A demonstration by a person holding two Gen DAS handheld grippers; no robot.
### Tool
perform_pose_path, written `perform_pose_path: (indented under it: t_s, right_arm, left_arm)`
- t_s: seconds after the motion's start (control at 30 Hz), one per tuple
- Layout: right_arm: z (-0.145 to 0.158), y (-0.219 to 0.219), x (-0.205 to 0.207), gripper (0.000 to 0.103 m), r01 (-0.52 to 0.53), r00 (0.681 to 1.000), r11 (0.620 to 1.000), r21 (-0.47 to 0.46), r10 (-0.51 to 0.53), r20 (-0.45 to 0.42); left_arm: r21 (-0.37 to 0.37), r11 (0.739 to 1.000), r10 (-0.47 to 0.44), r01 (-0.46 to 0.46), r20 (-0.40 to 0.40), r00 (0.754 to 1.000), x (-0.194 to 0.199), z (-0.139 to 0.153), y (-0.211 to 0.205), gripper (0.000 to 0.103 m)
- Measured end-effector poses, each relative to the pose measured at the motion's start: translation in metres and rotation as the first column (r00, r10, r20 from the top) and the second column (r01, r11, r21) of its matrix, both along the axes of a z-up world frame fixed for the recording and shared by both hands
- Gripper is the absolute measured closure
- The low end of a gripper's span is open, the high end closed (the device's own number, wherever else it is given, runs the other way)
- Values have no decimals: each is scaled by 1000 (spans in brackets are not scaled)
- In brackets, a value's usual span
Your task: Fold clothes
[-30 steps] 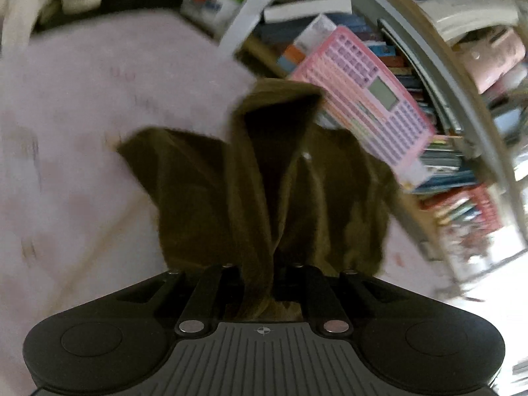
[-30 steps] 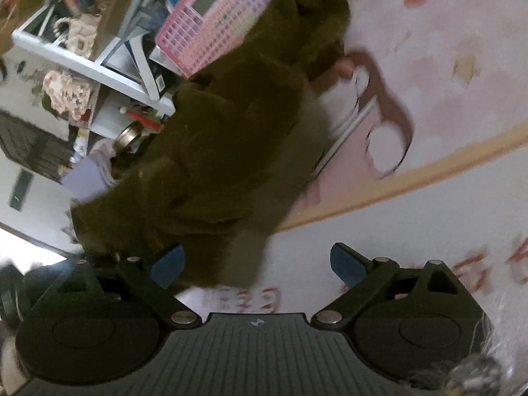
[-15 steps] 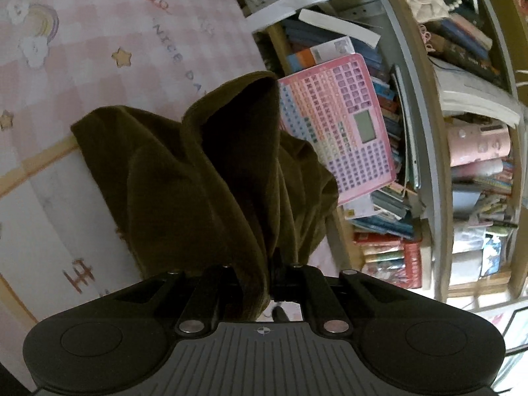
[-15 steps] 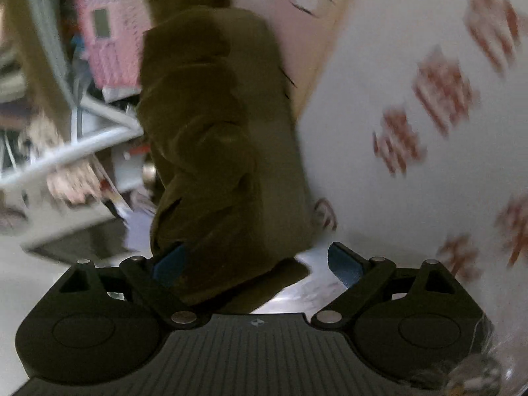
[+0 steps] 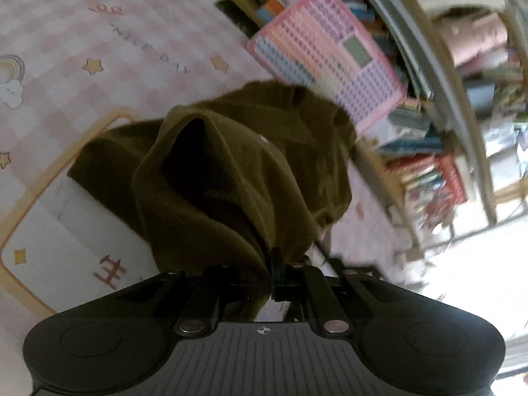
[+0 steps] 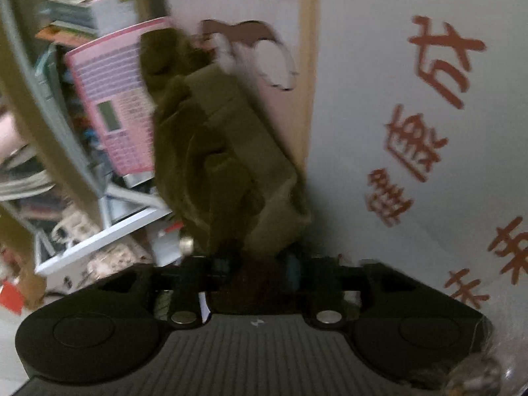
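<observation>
Both jaws clamped on olive garment [image 5: 231, 171], fabric hiding fingertips, right view blurred

Home: bookshelf [image 5: 429, 151], children's mat [image 5: 99, 49]

Dim indoor light; glare blown out lower right of left view. Motion blur throughout, worst in right view. Fisheye bending at edges.

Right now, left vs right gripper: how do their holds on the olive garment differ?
Left gripper pinches a thin edge of the olive garment, fingers nearly meeting. Right gripper clamps a thicker bunch, blue pads further apart. Left view shows the cloth hanging open; right view shows it bundled. Both are shut on it.
</observation>
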State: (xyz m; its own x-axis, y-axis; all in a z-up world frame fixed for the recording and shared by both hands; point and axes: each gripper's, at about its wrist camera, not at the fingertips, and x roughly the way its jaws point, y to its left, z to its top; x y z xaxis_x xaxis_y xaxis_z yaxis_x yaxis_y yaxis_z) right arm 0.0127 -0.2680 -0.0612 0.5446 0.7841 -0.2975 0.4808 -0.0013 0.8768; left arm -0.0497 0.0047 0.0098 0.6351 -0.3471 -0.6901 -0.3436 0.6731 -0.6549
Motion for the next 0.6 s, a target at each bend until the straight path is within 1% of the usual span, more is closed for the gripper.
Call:
perform_pose_path:
  t_s: [0.03, 0.07, 0.1, 0.13, 0.17, 0.2, 0.23, 0.27, 0.3, 0.37, 0.43, 0.5, 0.57, 0.6]
  right_arm:
    - [1, -2, 2, 66, 10, 1000, 1000, -13, -10, 5]
    - [2, -5, 3, 82, 20, 1000, 999, -25, -20, 11]
    - [4, -7, 5, 85, 31, 999, 999, -38, -30, 17]
    - [5, -9, 7, 86, 41, 999, 998, -51, -40, 23]
    - [6, -11, 9, 88, 51, 998, 997, -63, -49, 28]
    - [7, -14, 10, 90, 62, 998, 995, -76, -59, 35]
    - [9, -20, 10, 90, 74, 996, 993, -87, -70, 50]
    - [15, -31, 9, 90, 94, 992, 990, -108, -85, 90]
    - [26, -43, 11, 91, 119, 985, 982, -144, -98, 145]
    - [48, -64, 15, 91, 172, 960, 963, -210, -116, 254]
    - [76, -81, 23, 92, 228, 920, 929, -293, -107, 377]
    - [107, -93, 31, 92, 284, 865, 882, -376, -67, 497]
    - [144, -105, 42, 93, 346, 795, 835, -428, -18, 607]
    - [165, -109, 48, 93, 380, 752, 819, -430, -4, 659]
  left_arm:
    - [-1, 1000, -4, 4, -6, 1000, 0, -1, -1, 95]
    - [6, 1000, -8, 8, -13, 1000, 0, -2, -2, 95]
    - [25, 1000, -12, 12, -21, 1000, 1, -2, -2, 90]
    - [48, 999, -19, 20, -30, 999, 2, -1, -2, 88]
    - [83, 996, -31, 35, -45, 999, 3, 0, -2, 79]
    - [135, 989, -44, 53, -71, 997, 2, 0, -3, 69]
    - [195, 978, -56, 75, -98, 994, 2, 1, -5, 63]
    - [246, 964, -72, 99, -116, 991, 1, 2, -6, 60]
    - [288, 950, -90, 125, -130, 987, 1, 3, -6, 54]
    - [320, 933, -125, 164, -140, 982, -2, 3, -4, 53]
    - [325, 929, -133, 176, -148, 980, -3, 1, 2, 52]
    - [326, 930, -127, 168, -145, 981, -2, 1, 8, 52]
    - [326, 933, -113, 149, -128, 985, 0, 4, 12, 52]
    - [325, 936, -108, 139, -112, 988, 2, 6, 14, 52]
